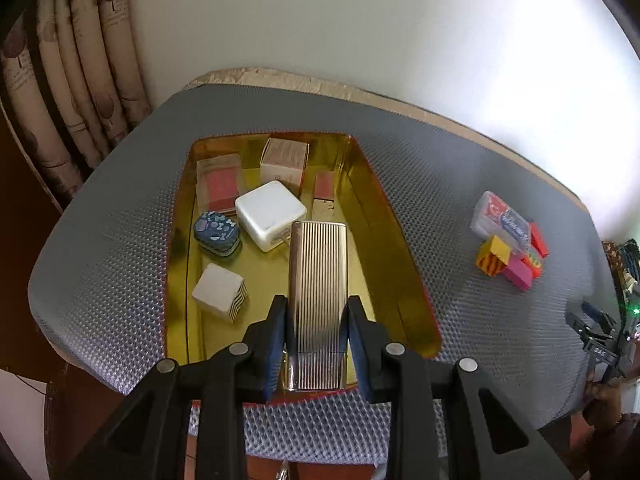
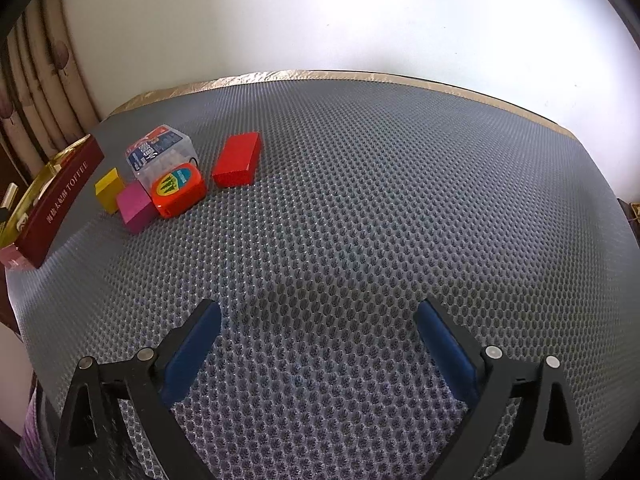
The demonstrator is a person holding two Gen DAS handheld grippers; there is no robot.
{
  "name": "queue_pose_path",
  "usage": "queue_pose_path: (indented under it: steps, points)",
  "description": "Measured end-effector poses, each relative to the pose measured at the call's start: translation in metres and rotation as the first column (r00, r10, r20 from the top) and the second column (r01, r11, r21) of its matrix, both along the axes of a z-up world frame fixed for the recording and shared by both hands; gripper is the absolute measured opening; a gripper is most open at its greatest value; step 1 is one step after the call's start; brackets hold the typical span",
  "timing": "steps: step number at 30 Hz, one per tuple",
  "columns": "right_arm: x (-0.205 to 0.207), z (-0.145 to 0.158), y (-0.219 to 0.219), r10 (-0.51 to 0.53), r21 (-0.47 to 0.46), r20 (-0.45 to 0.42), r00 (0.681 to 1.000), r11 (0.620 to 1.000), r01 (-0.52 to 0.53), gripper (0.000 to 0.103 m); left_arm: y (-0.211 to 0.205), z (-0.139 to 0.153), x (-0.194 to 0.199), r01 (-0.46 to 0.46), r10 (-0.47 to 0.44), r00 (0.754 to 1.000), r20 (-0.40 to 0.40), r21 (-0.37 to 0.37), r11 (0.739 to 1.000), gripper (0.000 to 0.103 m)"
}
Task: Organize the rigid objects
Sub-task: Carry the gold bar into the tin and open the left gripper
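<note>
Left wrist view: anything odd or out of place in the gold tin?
Nothing damaged or spilled. The white charger sits skewed, leaning onto neighbouring boxes. The left hand-held gripper holds the ribbed metal case over the gold tin, not yet set down.

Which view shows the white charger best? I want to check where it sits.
The left wrist view: the white charger lies in full sight inside the gold tin, beyond the ribbed case. The right wrist view shows only the tin's outer wall, no charger.

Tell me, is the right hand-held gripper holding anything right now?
No, the right hand-held gripper has its blue pads spread wide apart with only bare grey mesh mat between them.
</note>
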State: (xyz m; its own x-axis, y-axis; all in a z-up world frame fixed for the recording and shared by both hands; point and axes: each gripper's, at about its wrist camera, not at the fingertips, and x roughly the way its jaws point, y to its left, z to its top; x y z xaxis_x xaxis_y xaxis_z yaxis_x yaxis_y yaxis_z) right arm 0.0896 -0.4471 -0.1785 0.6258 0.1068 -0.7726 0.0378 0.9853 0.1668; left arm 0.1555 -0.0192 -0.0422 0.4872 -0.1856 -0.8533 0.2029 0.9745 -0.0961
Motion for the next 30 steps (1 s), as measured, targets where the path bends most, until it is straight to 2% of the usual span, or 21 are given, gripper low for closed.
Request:
queue_pose_path:
  steps: [8, 15, 17, 18, 20, 22, 24, 26, 29, 30]
  points:
    - [0.002, -0.001, 0.003, 0.005, -0.004, -0.005, 1.0, 1.0, -0.005, 0.1, 0.001, -0.029, 0.029, -0.037, 0.038, 0.999, -0.039, 0.028, 0.999, 0.03]
    - [0.002, -0.001, 0.004, 0.004, -0.01, -0.009, 1.0, 1.0, -0.005, 0.1, -0.002, -0.048, 0.037, -0.041, 0.045, 0.997, -0.06, 0.073, 0.996, 0.03]
    - [0.004, -0.001, 0.004, 0.005, -0.009, -0.013, 1.0, 1.0, -0.005, 0.1, -0.004, -0.049, 0.036, -0.036, 0.041, 0.998, -0.05, 0.093, 0.995, 0.034]
    - [0.004, 0.0, 0.003, 0.006, -0.005, -0.015, 1.0, 1.0, -0.006, 0.1, -0.004, -0.048, 0.035, -0.038, 0.043, 0.998, -0.041, 0.11, 0.993, 0.039]
    - [0.01, 0.005, 0.001, 0.002, 0.051, -0.004, 1.0, 0.999, -0.002, 0.1, -0.005, -0.045, 0.033, -0.049, 0.053, 0.998, -0.025, 0.135, 0.99, 0.041]
    - [0.022, 0.014, -0.002, -0.014, 0.137, 0.009, 1.0, 0.99, 0.013, 0.1, -0.003, -0.035, 0.027, -0.071, 0.071, 0.997, -0.002, 0.119, 0.99, 0.041]
    - [0.039, 0.026, 0.001, -0.015, 0.174, 0.018, 1.0, 0.985, 0.011, 0.1, -0.001, -0.02, 0.015, -0.103, 0.099, 0.994, 0.048, 0.098, 0.99, 0.041]
    - [0.059, 0.036, 0.011, 0.005, 0.161, 0.03, 1.0, 0.987, -0.009, 0.097, -0.001, -0.005, -0.002, -0.122, 0.115, 0.988, 0.099, 0.075, 0.99, 0.045]
    - [0.09, 0.047, 0.032, 0.054, 0.082, 0.032, 0.998, 0.995, -0.056, 0.087, -0.001, 0.008, -0.034, -0.133, 0.125, 0.982, 0.144, 0.044, 0.99, 0.047]
    - [0.1, 0.047, 0.037, 0.063, 0.059, 0.02, 0.998, 0.996, -0.064, 0.086, -0.001, 0.011, -0.045, -0.133, 0.126, 0.979, 0.158, 0.036, 0.99, 0.047]
